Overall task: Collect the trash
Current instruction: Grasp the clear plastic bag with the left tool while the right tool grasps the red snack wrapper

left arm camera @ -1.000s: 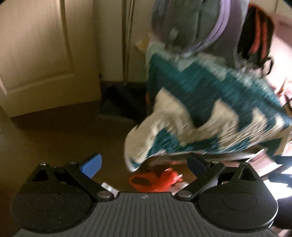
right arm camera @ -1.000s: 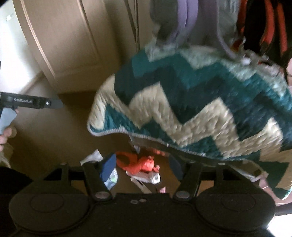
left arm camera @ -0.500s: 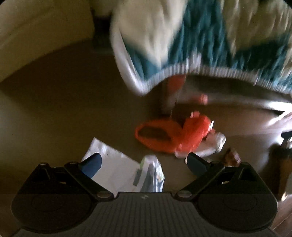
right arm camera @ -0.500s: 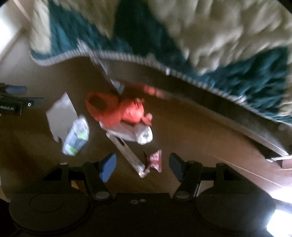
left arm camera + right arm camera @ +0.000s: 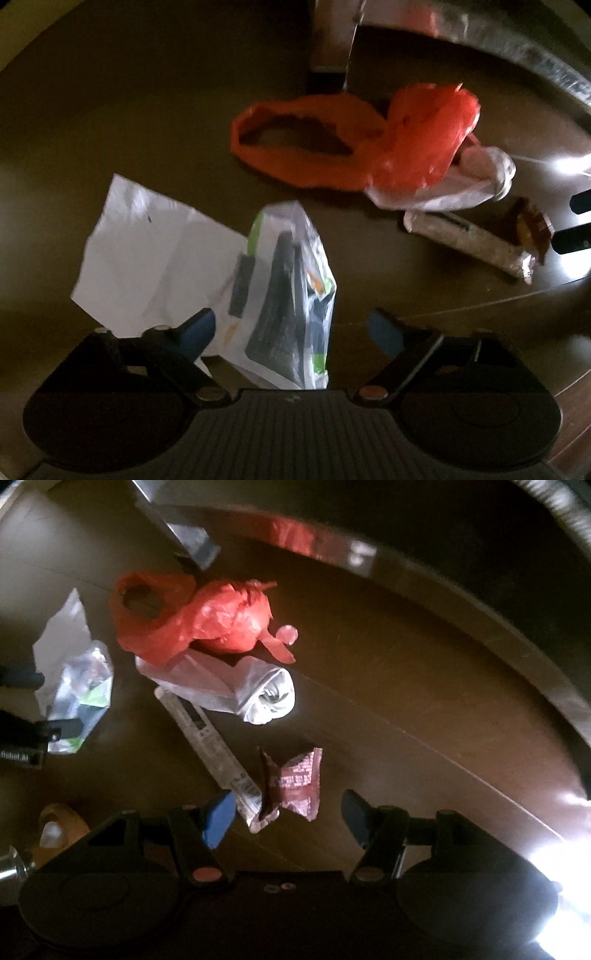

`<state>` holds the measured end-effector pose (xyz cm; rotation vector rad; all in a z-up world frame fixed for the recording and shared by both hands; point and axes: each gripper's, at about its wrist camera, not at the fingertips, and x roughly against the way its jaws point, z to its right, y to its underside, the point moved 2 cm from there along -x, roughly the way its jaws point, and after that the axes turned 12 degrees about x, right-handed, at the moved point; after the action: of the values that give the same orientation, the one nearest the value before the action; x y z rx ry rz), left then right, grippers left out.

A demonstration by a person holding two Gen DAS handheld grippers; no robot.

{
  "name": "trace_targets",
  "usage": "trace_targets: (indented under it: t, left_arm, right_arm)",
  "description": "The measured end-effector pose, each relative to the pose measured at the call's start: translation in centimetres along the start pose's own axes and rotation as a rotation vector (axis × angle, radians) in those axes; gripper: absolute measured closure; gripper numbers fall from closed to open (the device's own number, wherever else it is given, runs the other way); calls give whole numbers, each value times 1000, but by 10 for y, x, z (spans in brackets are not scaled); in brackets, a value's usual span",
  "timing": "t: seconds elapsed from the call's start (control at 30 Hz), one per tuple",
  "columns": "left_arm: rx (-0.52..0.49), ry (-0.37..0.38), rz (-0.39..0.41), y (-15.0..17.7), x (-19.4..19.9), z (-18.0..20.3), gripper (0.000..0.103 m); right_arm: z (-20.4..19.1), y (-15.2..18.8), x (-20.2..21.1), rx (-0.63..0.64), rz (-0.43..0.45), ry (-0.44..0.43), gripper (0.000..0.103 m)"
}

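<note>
On the dark floor [image 5: 388, 672] the trash lies in a loose row. At far left a white paper sheet [image 5: 147, 251] sits partly under a clear printed packet [image 5: 288, 295]; the left gripper [image 5: 291, 328] hangs above them, fingers wide and holding nothing. Next comes an orange plastic bag [image 5: 192, 616], touching a rolled clear bag [image 5: 236, 686]. Then a long clear wrapper [image 5: 218, 753] and a red snack wrapper [image 5: 299, 782] lie before the right gripper [image 5: 288, 816], fingers wide, holding nothing.

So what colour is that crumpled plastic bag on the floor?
The crumpled plastic bag is bright orange-red, clearest in the left wrist view.
</note>
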<state>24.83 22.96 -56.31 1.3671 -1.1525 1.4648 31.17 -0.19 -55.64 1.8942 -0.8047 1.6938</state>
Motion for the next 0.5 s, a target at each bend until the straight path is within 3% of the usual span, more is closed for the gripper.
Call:
trace_targets:
  t: [0.13, 0.2, 0.4, 0.47, 0.5]
  left_arm:
    - [40, -4, -36, 2, -16, -4, 29]
    - [36, -6, -42, 3, -21, -4, 43]
    - [53, -3, -27, 2, -20, -6, 53]
    - [59, 0, -22, 3, -18, -6, 61]
    - [61, -1, -18, 3, -16, -7, 66]
  right_arm:
    - [-1, -8, -22, 3, -57, 16, 42]
    - [-1, -11, -30, 14, -68, 15, 42]
    - [1, -17, -37, -5, -49, -11, 43]
    - [2, -18, -39, -16, -49, -23, 52]
    - [2, -18, -39, -13, -50, -22, 67]
